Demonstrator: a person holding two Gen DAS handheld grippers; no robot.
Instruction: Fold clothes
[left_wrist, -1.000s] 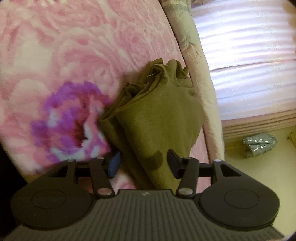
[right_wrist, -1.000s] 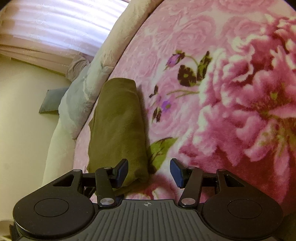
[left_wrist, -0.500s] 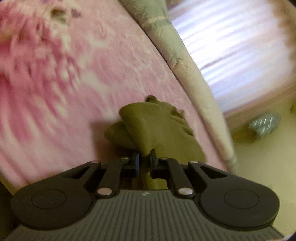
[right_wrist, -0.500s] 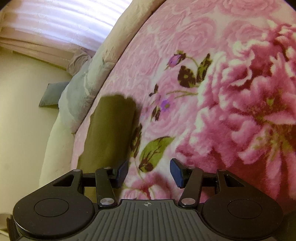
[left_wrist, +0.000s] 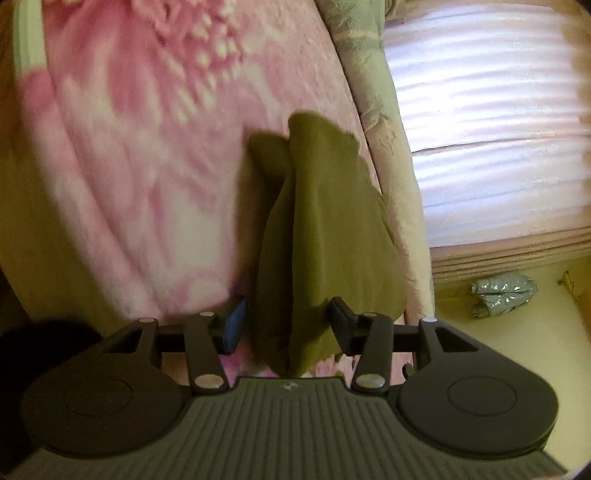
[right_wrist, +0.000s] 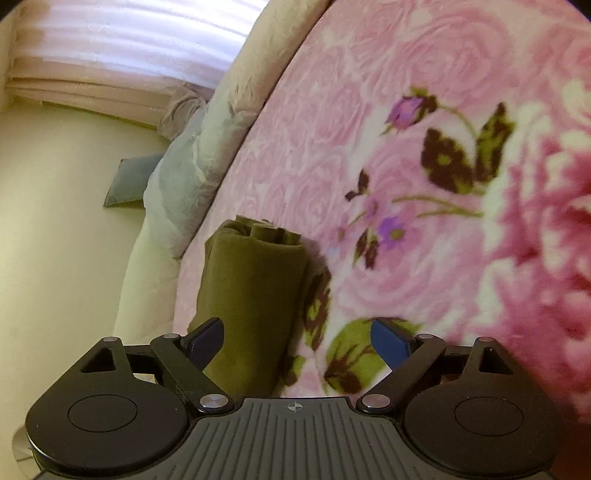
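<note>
While both tools hover low over the bed, this is how things lie:

Garment: an olive-green cloth (left_wrist: 325, 229), already folded into a narrow, thick bundle – in the right wrist view (right_wrist: 251, 291) it sits lower left of centre, its far end showing several stacked layers.

Where it lies: on the pink floral blanket (left_wrist: 147, 166), close to the bed's edge, just beside the pale quilt border (left_wrist: 388, 155) that runs down the right of the left wrist view.

Left gripper (left_wrist: 288, 325): jaws have just been opening; the bundle's near end stands between them. The right-hand finger looks to touch the cloth, the blue pad on the left stands clear, so I read it as released rather than clamped.

Right gripper (right_wrist: 297, 338): jaws have just been opening too and stand wide. The left finger overlaps the bundle's near end in the picture; nothing is gripped, and mostly blanket shows between the fingers.

Why so held: both tools straddle opposite ends of the bundle, which suits either letting it settle or squaring it up – a judgement only.

Look of the cloth: matte, soft, fleece-like; one flap rises as a ridge in the left view, so the fold is not quite flat.

Progress: folding appears nearly done.

Beyond the bed: a pink pleated curtain (left_wrist: 487, 122), and a crumpled silvery bag (left_wrist: 504, 291) on the floor.
</note>
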